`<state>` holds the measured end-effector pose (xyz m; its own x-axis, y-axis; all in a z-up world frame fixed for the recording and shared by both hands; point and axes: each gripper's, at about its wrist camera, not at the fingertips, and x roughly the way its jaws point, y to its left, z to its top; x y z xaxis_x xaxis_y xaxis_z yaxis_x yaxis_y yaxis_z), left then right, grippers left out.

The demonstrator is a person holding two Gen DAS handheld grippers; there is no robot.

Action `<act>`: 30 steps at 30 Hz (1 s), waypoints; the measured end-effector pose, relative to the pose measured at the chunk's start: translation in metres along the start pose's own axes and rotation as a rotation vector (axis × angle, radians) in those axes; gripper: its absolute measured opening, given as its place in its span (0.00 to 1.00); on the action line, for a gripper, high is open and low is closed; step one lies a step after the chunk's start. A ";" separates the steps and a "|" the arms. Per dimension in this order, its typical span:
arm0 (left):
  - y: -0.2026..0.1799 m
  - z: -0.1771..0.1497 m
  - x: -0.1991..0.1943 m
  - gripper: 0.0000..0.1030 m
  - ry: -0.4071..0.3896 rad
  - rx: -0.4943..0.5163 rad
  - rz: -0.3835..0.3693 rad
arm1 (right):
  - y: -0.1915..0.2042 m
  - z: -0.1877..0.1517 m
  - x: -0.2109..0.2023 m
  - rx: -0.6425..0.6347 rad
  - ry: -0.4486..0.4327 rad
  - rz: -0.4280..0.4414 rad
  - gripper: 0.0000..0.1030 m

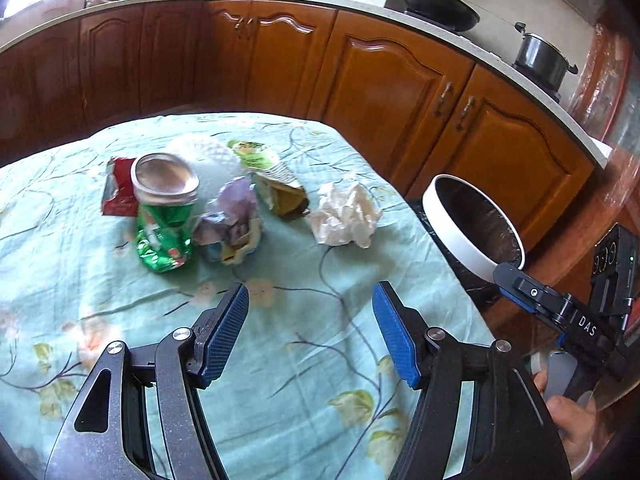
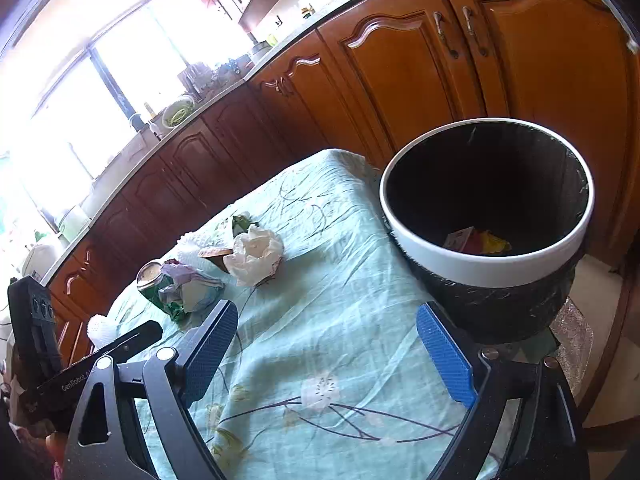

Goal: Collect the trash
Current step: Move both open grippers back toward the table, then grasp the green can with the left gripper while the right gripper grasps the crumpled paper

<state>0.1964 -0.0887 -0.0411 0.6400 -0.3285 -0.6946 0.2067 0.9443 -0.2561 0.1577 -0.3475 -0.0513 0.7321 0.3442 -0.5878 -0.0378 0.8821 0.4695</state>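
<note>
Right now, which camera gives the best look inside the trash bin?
The right wrist view: the trash bin opens toward it, showing colourful scraps at the bottom. The left wrist view catches only its tilted white rim and dark liner.

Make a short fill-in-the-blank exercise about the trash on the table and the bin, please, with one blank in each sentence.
1. The crushed green can stands on the floral ____.
2. The rim of the trash bin is ____ in colour.
3. The crumpled white paper lies between the bin and the torn ____ cup.
4. Both the left claw and the right claw hold ____.

Missing words: tablecloth; white; paper; nothing
</note>
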 end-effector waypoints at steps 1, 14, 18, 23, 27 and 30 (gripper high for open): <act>0.008 -0.002 -0.002 0.64 -0.002 -0.018 0.008 | 0.006 -0.003 0.002 -0.009 0.009 0.005 0.90; 0.061 -0.006 -0.013 0.64 -0.016 -0.127 0.066 | 0.049 -0.006 0.030 -0.083 0.069 0.038 0.90; 0.067 0.001 -0.010 0.64 -0.019 -0.128 0.088 | 0.054 -0.001 0.040 -0.091 0.079 0.045 0.90; 0.075 0.012 0.003 0.64 -0.014 -0.118 0.129 | 0.058 0.006 0.057 -0.095 0.100 0.053 0.90; 0.079 0.019 0.013 0.64 -0.010 -0.106 0.171 | 0.060 0.010 0.074 -0.091 0.130 0.058 0.90; 0.082 0.023 0.019 0.64 -0.012 -0.096 0.181 | 0.060 0.015 0.086 -0.090 0.142 0.056 0.90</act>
<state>0.2422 -0.0175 -0.0602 0.6688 -0.1528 -0.7275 0.0167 0.9815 -0.1909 0.2284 -0.2699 -0.0644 0.6236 0.4300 -0.6528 -0.1415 0.8834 0.4467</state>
